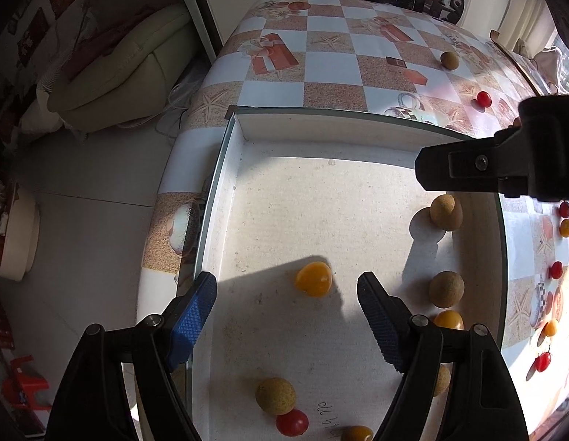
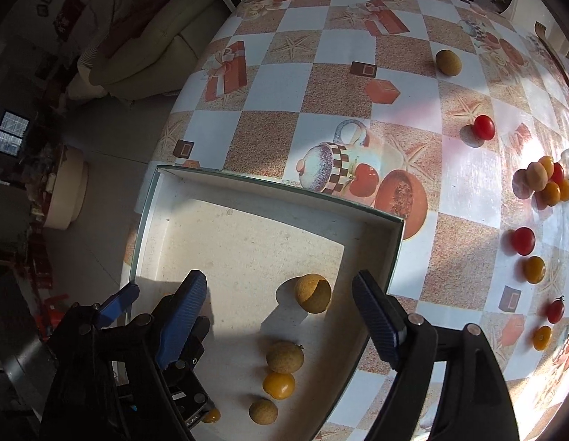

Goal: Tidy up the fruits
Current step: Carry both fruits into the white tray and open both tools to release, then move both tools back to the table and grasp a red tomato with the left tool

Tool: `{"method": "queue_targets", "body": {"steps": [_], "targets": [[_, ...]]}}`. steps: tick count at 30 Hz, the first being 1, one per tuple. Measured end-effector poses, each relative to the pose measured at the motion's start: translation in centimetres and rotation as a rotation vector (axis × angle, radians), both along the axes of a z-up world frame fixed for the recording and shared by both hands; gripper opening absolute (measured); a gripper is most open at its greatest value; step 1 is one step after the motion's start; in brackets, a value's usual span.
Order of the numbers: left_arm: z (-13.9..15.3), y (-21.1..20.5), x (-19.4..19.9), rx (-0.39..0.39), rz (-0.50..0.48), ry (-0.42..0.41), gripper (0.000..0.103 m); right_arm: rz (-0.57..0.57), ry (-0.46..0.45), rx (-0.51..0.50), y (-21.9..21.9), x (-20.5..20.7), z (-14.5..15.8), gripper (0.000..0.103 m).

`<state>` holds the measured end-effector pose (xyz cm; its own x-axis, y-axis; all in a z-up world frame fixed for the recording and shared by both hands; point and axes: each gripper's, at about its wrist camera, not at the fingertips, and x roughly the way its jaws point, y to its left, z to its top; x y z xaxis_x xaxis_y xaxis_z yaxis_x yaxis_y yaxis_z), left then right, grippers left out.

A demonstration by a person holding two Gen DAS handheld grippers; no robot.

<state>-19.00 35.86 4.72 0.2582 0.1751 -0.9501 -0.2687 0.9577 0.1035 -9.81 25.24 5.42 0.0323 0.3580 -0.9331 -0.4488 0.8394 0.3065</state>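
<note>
A white shallow tray (image 1: 244, 125) (image 2: 393, 253) sits on the checkered table. In the left wrist view my left gripper (image 1: 286, 296) is open and empty above the tray floor, with a yellow tomato (image 1: 313, 278) lying between its fingertips. Brown longans (image 1: 446, 212) (image 1: 446, 289) (image 1: 275, 395), a red tomato (image 1: 292, 422) and other yellow tomatoes (image 1: 448, 319) lie in the tray. In the right wrist view my right gripper (image 2: 280, 294) is open and empty over the tray, with a longan (image 2: 312, 293) between its fingertips. The right gripper's finger shows in the left view (image 1: 468, 169).
Loose on the table are a longan (image 2: 448, 61), red tomatoes (image 2: 483, 127) (image 2: 523, 240) (image 2: 555, 311), yellow tomatoes (image 2: 534, 269) (image 2: 542, 337) and a small pile of fruit (image 2: 545, 180) at the right. A sofa (image 1: 130, 62) and tiled floor lie to the left.
</note>
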Motion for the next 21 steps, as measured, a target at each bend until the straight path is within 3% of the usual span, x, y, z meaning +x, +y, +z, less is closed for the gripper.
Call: {"method": "queue_targets", "body": {"steps": [9, 21], "targets": [[2.9, -3.3, 0.8, 0.010, -0.066, -0.030, 0.080, -0.097, -0.026, -0.014, -6.5, 0.2, 2.8, 0.084], [6.0, -12.4, 5.6, -0.010, -0.227, -0.082, 0.080, -0.325, -0.001, -0.100, -19.6, 1.3, 2.3, 0.084]]}}
